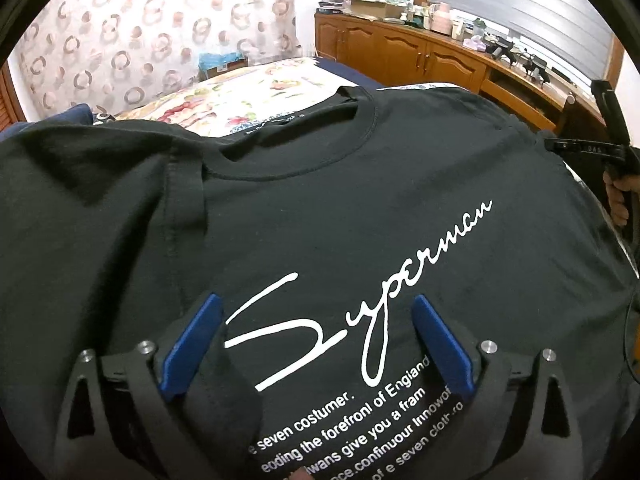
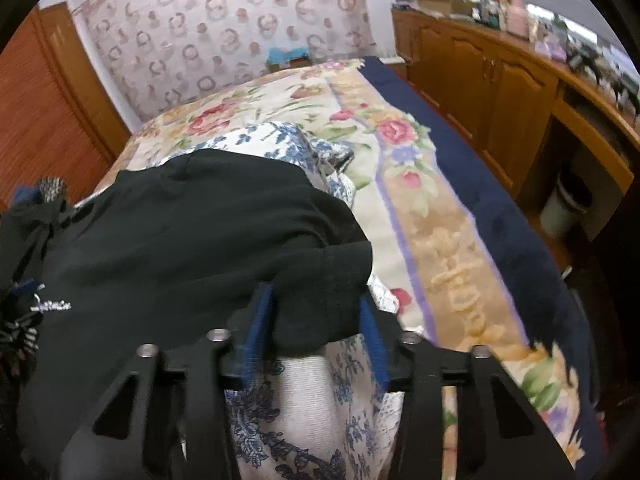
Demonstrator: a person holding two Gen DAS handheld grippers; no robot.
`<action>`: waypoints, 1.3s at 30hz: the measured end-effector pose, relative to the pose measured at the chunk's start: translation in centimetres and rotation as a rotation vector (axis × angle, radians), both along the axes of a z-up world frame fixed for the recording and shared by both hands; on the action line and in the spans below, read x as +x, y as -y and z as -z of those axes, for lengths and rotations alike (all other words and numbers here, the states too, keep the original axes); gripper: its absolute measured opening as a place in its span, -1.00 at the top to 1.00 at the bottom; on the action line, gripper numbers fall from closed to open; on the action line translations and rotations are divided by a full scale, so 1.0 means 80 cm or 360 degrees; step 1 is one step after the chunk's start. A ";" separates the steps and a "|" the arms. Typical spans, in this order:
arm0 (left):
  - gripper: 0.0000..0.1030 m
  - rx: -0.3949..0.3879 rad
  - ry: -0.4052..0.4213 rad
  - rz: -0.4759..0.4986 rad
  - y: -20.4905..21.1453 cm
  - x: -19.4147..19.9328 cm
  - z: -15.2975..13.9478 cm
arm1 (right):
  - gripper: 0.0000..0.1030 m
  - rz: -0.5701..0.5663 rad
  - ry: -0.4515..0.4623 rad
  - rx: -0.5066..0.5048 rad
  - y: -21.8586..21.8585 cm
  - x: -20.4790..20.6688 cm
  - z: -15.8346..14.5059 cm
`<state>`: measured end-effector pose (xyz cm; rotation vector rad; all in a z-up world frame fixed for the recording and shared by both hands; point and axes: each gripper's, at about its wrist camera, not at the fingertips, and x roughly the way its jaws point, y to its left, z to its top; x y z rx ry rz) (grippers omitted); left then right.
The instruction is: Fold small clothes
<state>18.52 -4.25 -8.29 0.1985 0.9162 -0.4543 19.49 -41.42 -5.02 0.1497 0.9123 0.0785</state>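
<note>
A black T-shirt [image 1: 360, 208] with white "Superman" script lies front up on the bed, its collar towards the far side. My left gripper [image 1: 316, 300] hovers over the print with its blue pads [image 1: 192, 344] spread wide, and nothing is pinched between them. In the right wrist view, my right gripper [image 2: 316, 296] is shut on a bunched edge of the black T-shirt [image 2: 180, 240] at its right side. The left wrist view shows the right gripper [image 1: 560, 145] at the shirt's far right shoulder, with a hand [image 1: 620, 196] behind it.
A floral bedcover [image 2: 400, 152] with a navy border [image 2: 500, 216] stretches ahead. A blue-and-white flowered cloth [image 2: 304, 420] lies under the shirt. Wooden cabinets [image 2: 500, 76] with a cluttered top run along the right, with a white bin [image 2: 564, 204] below. A patterned curtain [image 1: 160, 28] hangs behind.
</note>
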 end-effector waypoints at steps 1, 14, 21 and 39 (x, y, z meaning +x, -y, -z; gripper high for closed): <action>-0.90 0.0002 0.0001 0.0000 0.000 -0.001 0.000 | 0.59 -0.0021 0.0009 -0.0038 -0.006 -0.001 -0.002; -0.93 0.0008 0.0004 -0.0005 -0.003 0.000 0.000 | 0.87 -0.0370 0.0301 -0.0036 -0.097 -0.014 -0.075; -0.94 0.0007 0.0004 -0.0005 -0.002 0.000 -0.001 | 0.87 -0.0602 0.0149 0.0057 -0.168 -0.018 -0.039; -0.93 -0.0135 0.0156 -0.0192 -0.020 -0.016 -0.033 | 0.16 -0.0418 0.0199 -0.0052 -0.140 -0.056 -0.066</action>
